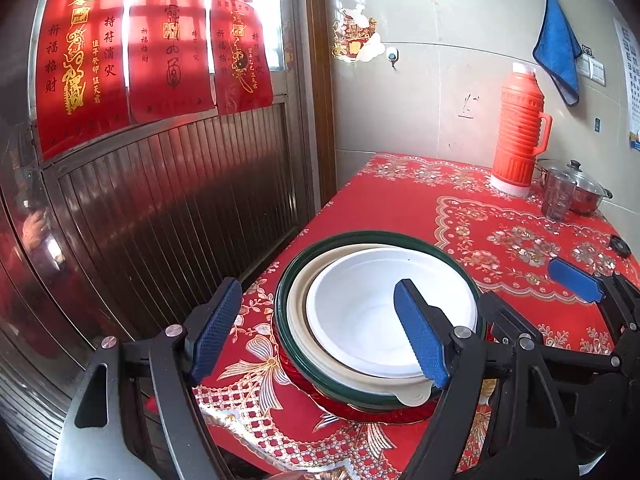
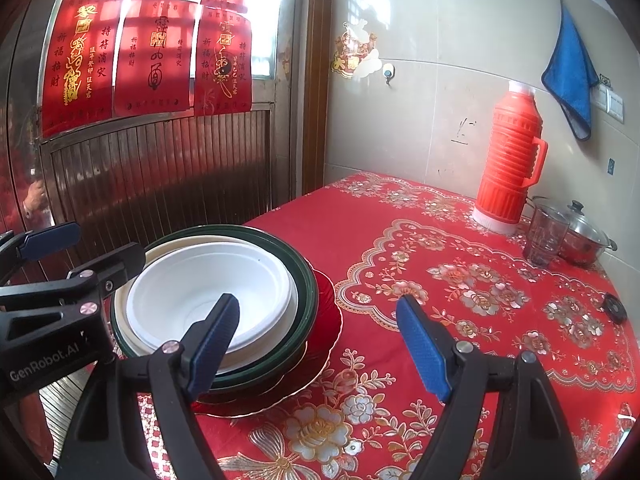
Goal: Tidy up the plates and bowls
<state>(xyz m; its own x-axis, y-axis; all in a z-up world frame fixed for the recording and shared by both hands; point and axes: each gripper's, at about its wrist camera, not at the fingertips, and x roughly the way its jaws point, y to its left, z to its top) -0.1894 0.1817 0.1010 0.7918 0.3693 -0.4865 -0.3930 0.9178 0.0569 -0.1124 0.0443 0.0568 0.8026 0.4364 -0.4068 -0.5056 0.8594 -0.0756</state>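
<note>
Red floral cloth covers the bench (image 2: 460, 320), set in a corner against a tiled wall. Nested stack near the bench's left edge: white plastic bowl (image 1: 376, 316) inside a cream bowl (image 1: 298, 320), inside a dark green bowl (image 1: 282, 280), all on a red scalloped plate (image 2: 330, 312). Left claw (image 1: 316, 332) spread wide, holding nothing; its right pad shows in front of the white bowl's rim, left pad off the bench edge. Right claw (image 2: 320, 344) likewise wide and empty, stack at its 10 o'clock, bare cloth between its pads. Far corner at 1 o'clock: tall orange plastic thermos (image 2: 508, 160), clear glass tumbler (image 2: 546, 236), lidded steel pot (image 2: 584, 236). Blue cloth (image 2: 572, 76) hangs on the wall above.
</note>
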